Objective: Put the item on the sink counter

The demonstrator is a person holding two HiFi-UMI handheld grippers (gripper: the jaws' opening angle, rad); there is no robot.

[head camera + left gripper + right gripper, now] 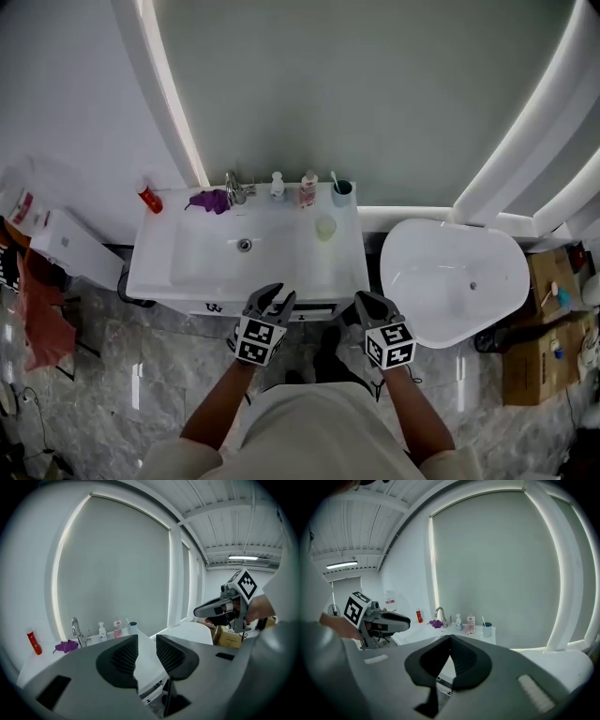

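Note:
The white sink counter (157, 270) lies below me with a basin and drain (245, 245). Along its back edge stand a red bottle (150, 199), a purple cloth (211, 200), the faucet (234, 187), a small white bottle (277, 185), a pink bottle (307, 189) and a blue cup with a toothbrush (342, 191). A pale cup (325, 228) sits nearer the front. My left gripper (278, 298) (146, 641) hovers at the counter's front edge, its jaws apart with nothing between them. My right gripper (364, 302) (450, 637) hangs beside it, shut and empty.
A white bathtub (455, 277) stands right of the counter, with cardboard boxes (544, 328) beyond it. A white box (70, 246) and red cloth (42, 314) are at the left. Curved lit window frames rise behind. The floor is grey marble tile.

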